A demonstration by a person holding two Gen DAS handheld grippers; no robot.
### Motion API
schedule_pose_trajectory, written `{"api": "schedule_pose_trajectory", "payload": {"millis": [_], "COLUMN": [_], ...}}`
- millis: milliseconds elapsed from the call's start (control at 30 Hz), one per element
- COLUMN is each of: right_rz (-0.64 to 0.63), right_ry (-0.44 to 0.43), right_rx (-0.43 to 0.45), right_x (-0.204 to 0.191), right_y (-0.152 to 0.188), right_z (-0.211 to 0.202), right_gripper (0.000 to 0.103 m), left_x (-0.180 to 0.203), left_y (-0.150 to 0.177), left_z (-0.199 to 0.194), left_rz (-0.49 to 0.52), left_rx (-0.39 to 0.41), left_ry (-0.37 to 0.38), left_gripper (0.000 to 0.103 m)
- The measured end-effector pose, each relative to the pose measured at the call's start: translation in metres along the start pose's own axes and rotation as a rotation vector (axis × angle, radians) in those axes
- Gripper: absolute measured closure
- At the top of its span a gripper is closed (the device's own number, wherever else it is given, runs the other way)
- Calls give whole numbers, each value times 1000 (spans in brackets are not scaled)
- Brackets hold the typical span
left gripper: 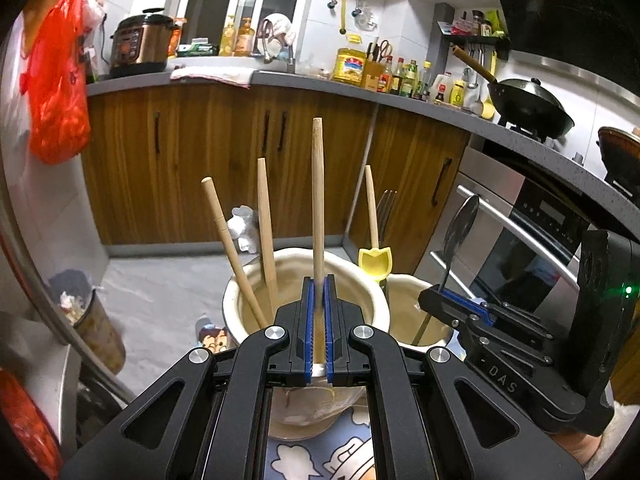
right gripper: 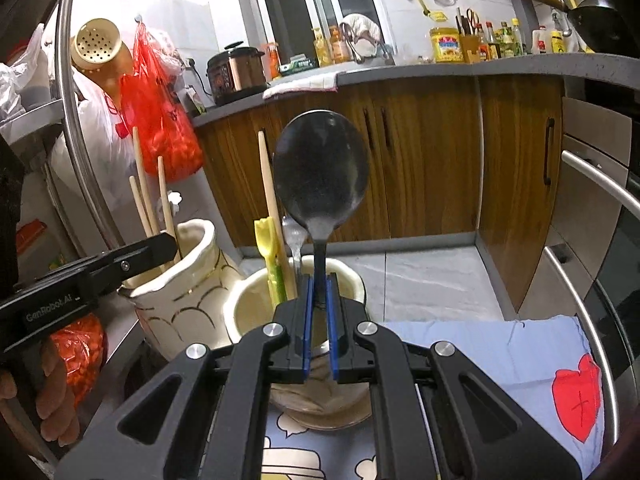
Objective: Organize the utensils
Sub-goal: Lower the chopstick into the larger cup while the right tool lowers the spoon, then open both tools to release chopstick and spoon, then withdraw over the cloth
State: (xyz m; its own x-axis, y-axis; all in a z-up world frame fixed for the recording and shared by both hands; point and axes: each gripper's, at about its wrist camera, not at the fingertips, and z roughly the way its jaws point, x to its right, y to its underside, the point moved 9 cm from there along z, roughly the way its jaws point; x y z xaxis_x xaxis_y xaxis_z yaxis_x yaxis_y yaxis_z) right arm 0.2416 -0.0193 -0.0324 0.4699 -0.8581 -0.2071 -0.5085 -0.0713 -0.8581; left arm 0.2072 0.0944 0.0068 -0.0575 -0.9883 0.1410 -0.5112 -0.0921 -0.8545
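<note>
The left gripper (left gripper: 319, 292) pinches a pale wooden chopstick (left gripper: 318, 200) upright over the cream ceramic jar (left gripper: 240, 300) holding two more wooden chopsticks (left gripper: 266, 232). The right gripper (right gripper: 319, 288) is pressed tight on the handle of a dark metal spoon (right gripper: 320, 168), bowl up, above a second cream ceramic jar (right gripper: 248, 308). That jar also holds a yellow plastic utensil (right gripper: 270, 256), and both jars stand on a blue cartoon-print cloth (right gripper: 480, 352).

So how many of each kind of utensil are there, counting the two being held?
Wooden sticks: 4
Big dark spoon: 1
Yellow utensil: 1
Metal fork: 1
Total: 7
</note>
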Motion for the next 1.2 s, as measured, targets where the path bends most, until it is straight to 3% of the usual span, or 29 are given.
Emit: {"api": "schedule_pose_trajectory", "payload": {"millis": [600,667,733,900,1133,1167,1200], "right_rz": [1,8,9,2,7,7,5], "right_ry": [39,38,41,51,60,57,49], "right_rx": [-35,-34,-34,-45,-49,-48,-49], "right_x": [0,1,0,1,3,2,1], "right_y": [-3,-4,-4,-5,-5,-6,-6], "right_z": [0,0,0,1,-2,-3,-5], "right_gripper": [96,96,96,96,95,90,78], "left_x": [3,3,3,2,2,3,3], "left_y": [0,1,2,3,2,2,2], "left_z": [1,-1,-4,-10,-19,-21,-23], "left_rz": [55,49,49,41,31,32,33], "left_rx": [-18,-19,-15,-16,-11,-8,-4], "left_ry": [-49,-43,-40,-31,-30,-30,-33], "left_gripper": [96,93,82,81,63,63,62]}}
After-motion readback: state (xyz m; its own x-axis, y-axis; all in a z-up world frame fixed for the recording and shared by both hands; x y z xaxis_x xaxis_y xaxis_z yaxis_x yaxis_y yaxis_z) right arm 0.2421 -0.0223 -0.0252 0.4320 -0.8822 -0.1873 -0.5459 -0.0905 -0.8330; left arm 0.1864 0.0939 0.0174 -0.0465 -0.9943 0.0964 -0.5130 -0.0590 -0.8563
